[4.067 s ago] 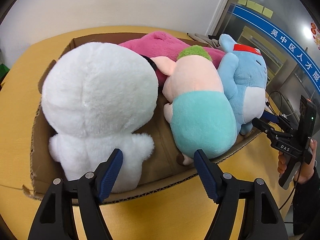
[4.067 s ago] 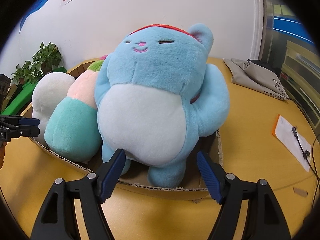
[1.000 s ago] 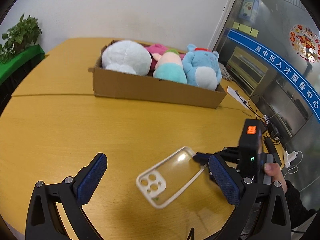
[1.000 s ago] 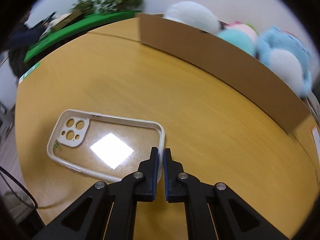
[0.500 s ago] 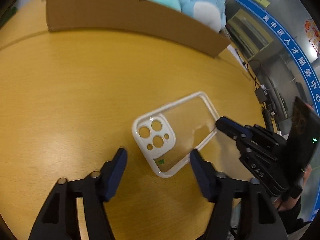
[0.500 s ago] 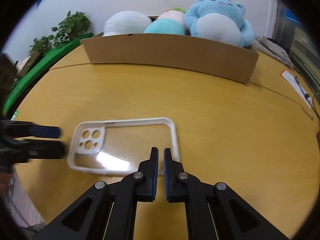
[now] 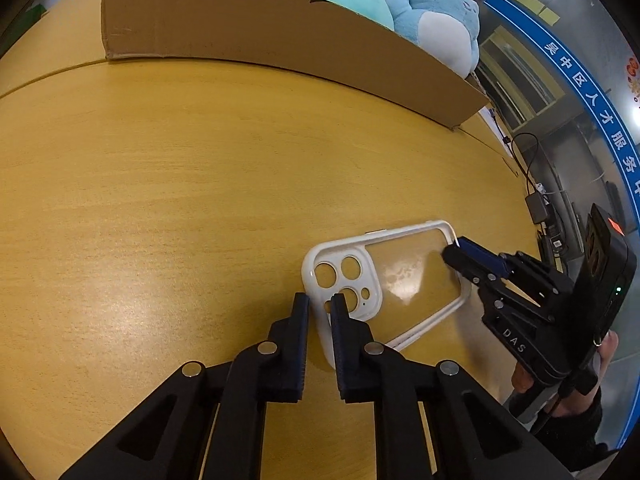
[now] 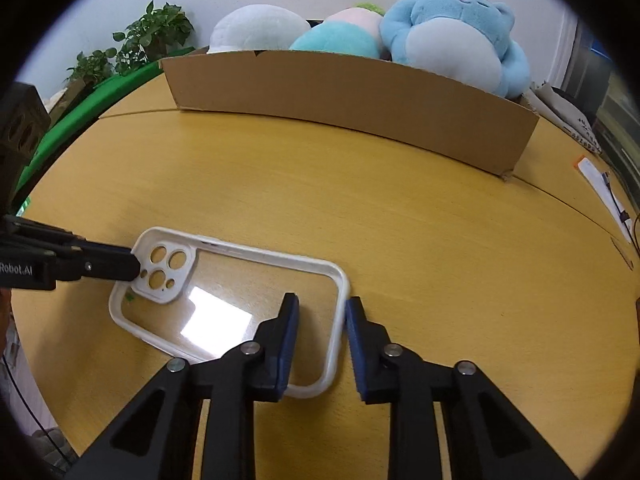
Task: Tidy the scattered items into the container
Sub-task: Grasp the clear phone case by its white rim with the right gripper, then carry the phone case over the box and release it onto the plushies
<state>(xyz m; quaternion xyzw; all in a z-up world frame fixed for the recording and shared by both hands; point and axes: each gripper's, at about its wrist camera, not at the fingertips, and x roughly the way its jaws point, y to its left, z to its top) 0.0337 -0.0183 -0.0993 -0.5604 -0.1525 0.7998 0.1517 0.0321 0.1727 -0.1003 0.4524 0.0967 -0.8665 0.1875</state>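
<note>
A clear phone case with a white rim (image 7: 384,276) (image 8: 224,292) is above the wooden table, held level. My left gripper (image 7: 319,307) is shut on its camera-end rim; it shows as a black arm in the right wrist view (image 8: 136,268). My right gripper (image 8: 320,312) is open, its fingers either side of the case's other short rim; it also shows in the left wrist view (image 7: 456,250). The cardboard box (image 7: 256,36) (image 8: 344,100) stands at the far side, holding a white plush (image 8: 256,28), a teal and pink plush (image 8: 340,38) and a blue plush (image 8: 456,36).
The table (image 8: 400,216) has a seam running past the box corner. A paper with a cable (image 8: 600,184) lies at the right edge. A green surface and potted plants (image 8: 132,52) are at the far left. Cables and a charger (image 7: 536,200) lie beyond the right table edge.
My left gripper has closed on the case's camera end. My right gripper, shut on the other end half a second ago, has opened. The case now hangs from the left gripper.
</note>
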